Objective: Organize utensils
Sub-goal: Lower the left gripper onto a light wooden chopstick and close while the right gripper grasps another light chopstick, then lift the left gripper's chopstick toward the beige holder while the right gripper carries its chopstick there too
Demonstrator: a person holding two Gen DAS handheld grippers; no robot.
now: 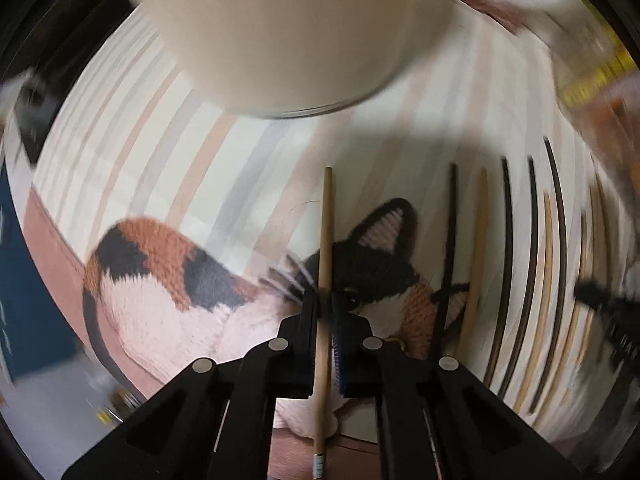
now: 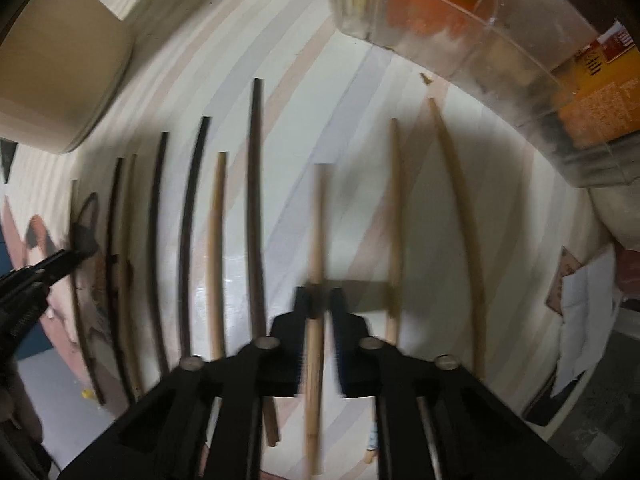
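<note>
Two wrist views, both pointing down at a striped mat w/ chopsticks laid in rows.

Left wrist view: left gripper is clamped on a light wooden chopstick, which lies over a knitted cat picture on the striped mat. A cream cylindrical holder stands just beyond, filling the top. More dark and light sticks lie to the right; the nearest dark chopstick is close beside the jaws. Background blurred.

Right wrist view: right gripper is closed on another light chopstick, mid-row. Neighbours sit close each side: a dark stick left, a pale stick right. Only here: a clear plastic bin holding orange packets, top right. The left gripper's tip shows at far left.
</note>
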